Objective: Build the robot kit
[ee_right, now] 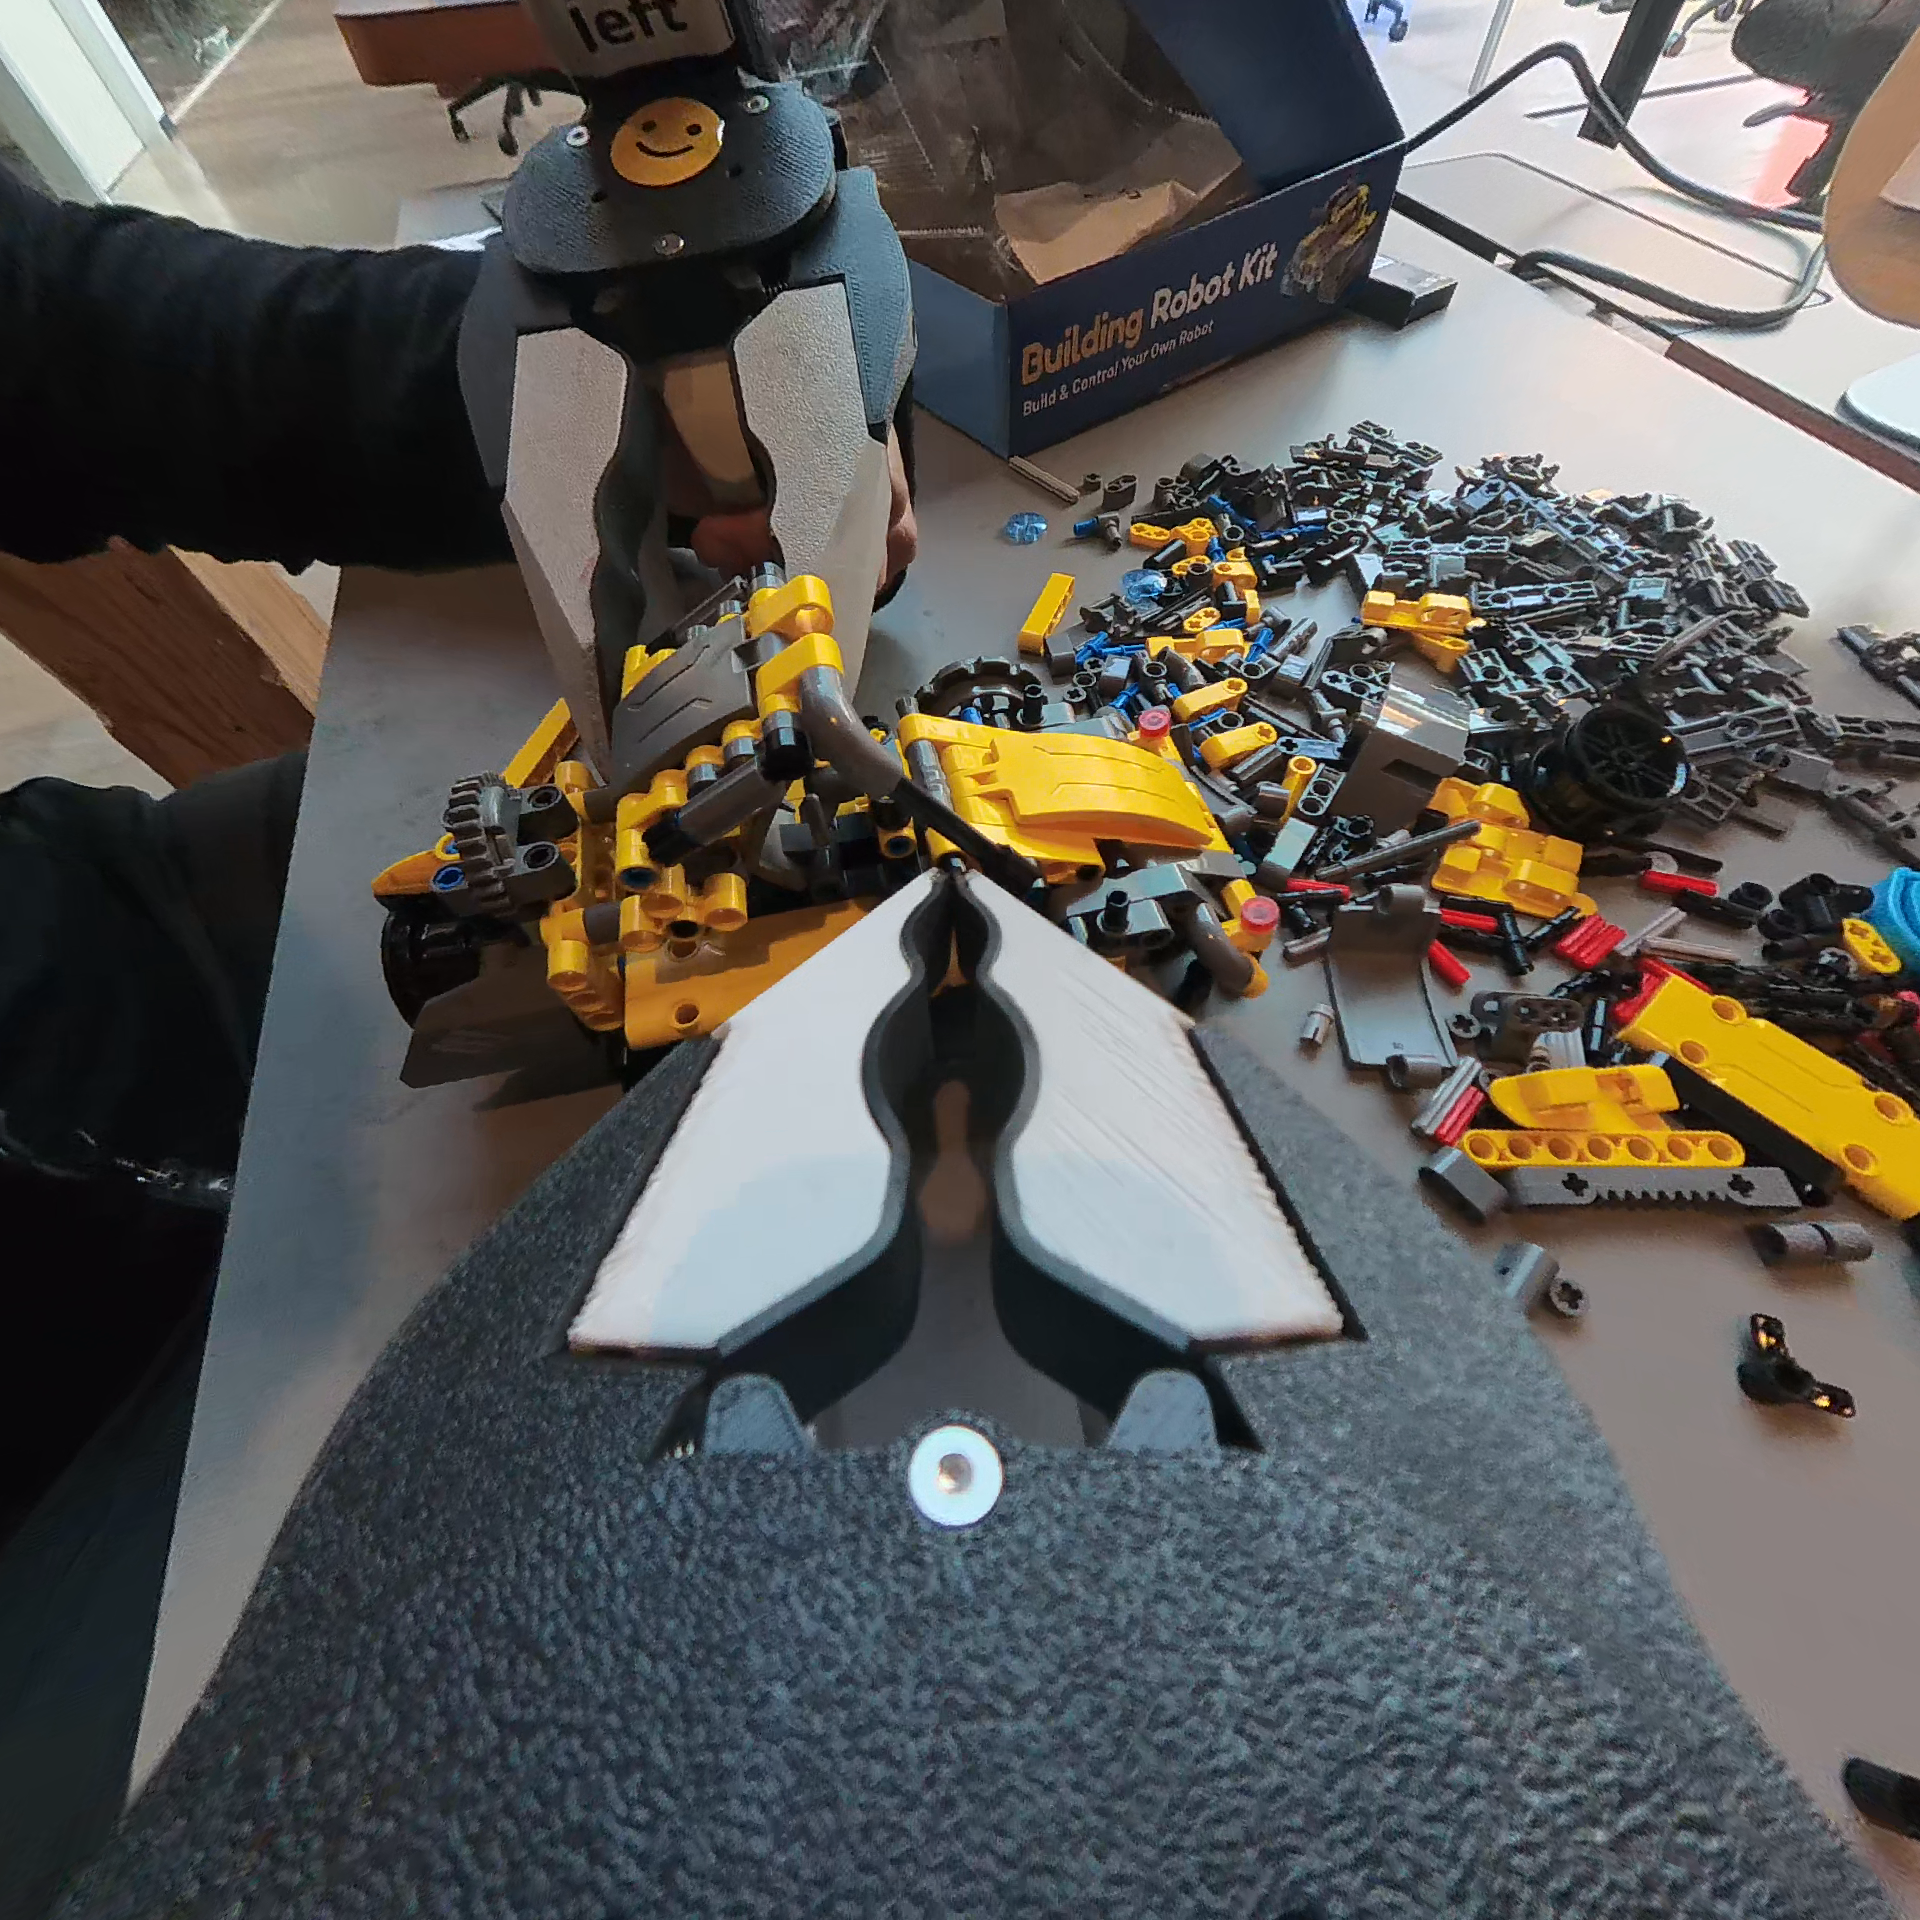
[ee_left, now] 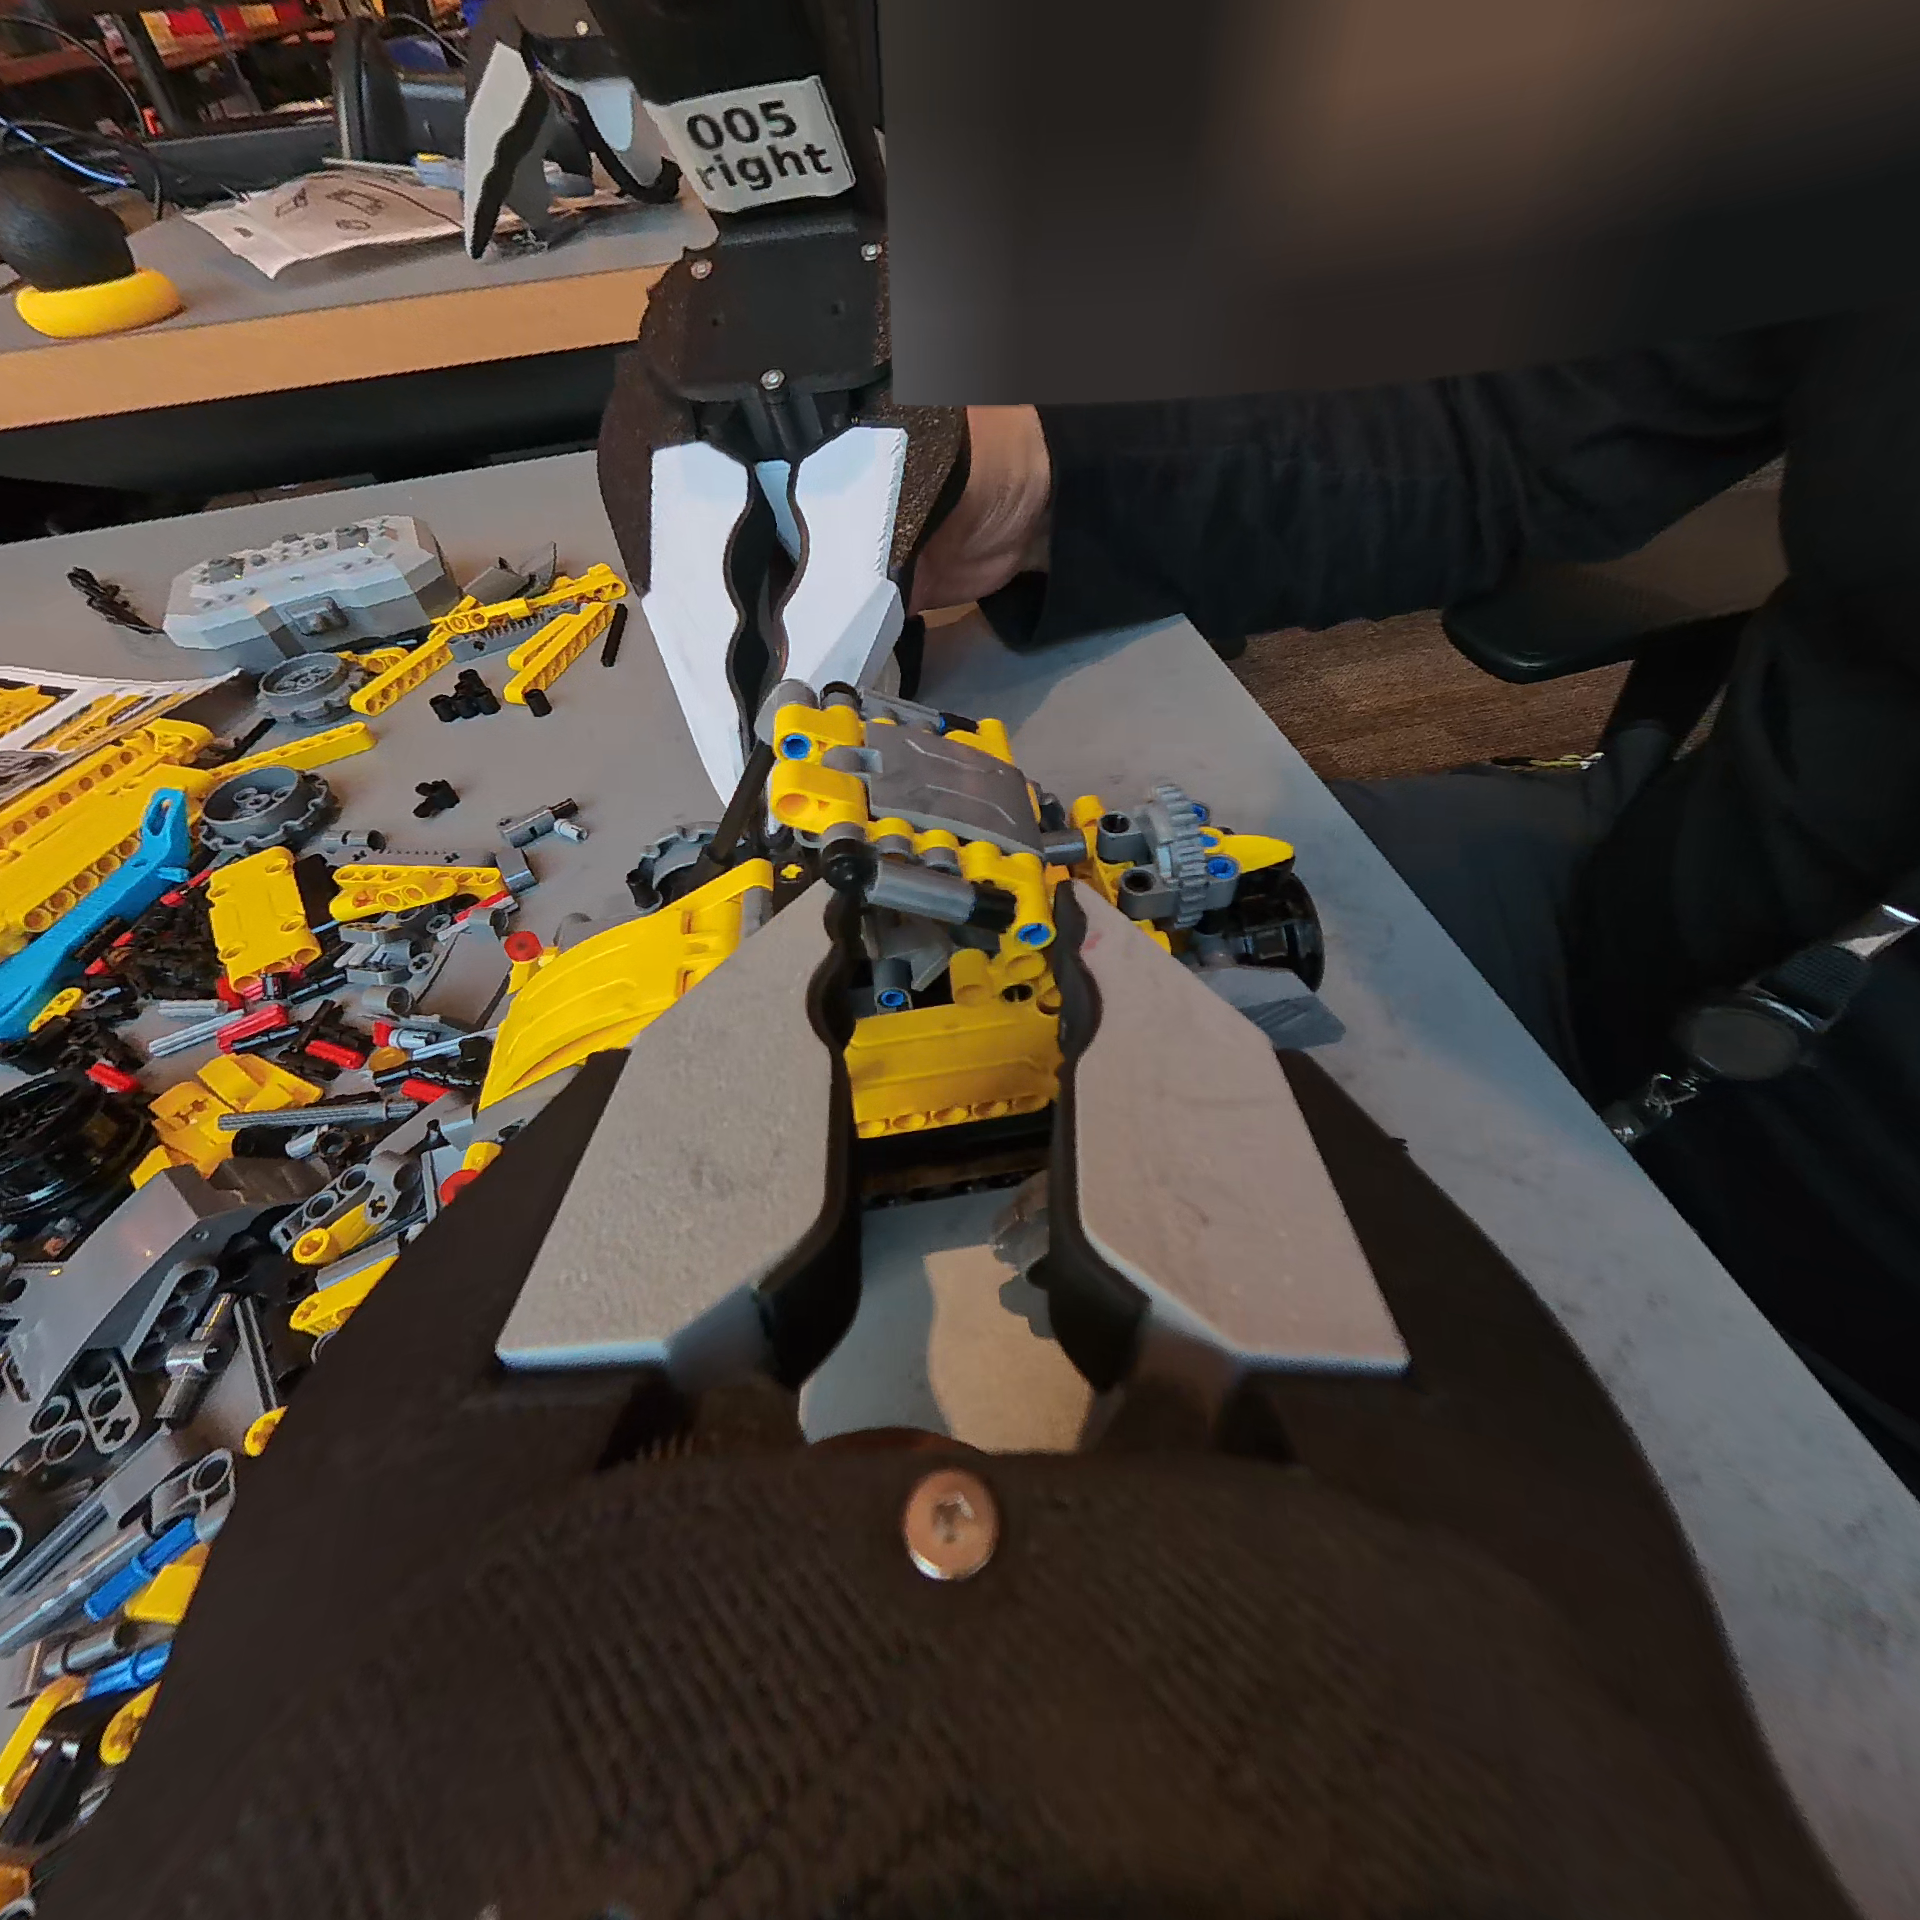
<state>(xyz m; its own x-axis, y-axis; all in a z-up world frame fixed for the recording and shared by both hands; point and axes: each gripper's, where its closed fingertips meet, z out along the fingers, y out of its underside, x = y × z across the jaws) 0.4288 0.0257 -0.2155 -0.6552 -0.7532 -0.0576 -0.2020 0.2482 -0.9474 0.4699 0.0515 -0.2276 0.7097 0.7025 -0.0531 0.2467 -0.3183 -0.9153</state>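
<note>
A half-built yellow and grey brick vehicle (ee_left: 935, 1070) stands near the table's edge; it also shows in the right wrist view (ee_right: 665, 862). My left gripper (ee_left: 948, 914) is shut on its yellow body, one black pad pressed on each side. In the right wrist view the left gripper (ee_right: 717, 675) straddles the model from above. My right gripper (ee_right: 951, 878) is shut, its tips at a thin black rod (ee_right: 971, 826) that slants off the model. In the left wrist view the right gripper (ee_left: 753, 748) comes down behind the model, next to that rod (ee_left: 740, 816).
Several loose yellow, black, grey and red pieces (ee_right: 1507, 644) cover the table beside the model, also seen from the left wrist (ee_left: 260, 935). A yellow curved panel (ee_right: 1070, 779) lies against the model. A blue kit box (ee_right: 1174, 312) stands behind. The table edge (ee_left: 1455, 1039) runs close by. About 5 cm separates my left fingertips from my right.
</note>
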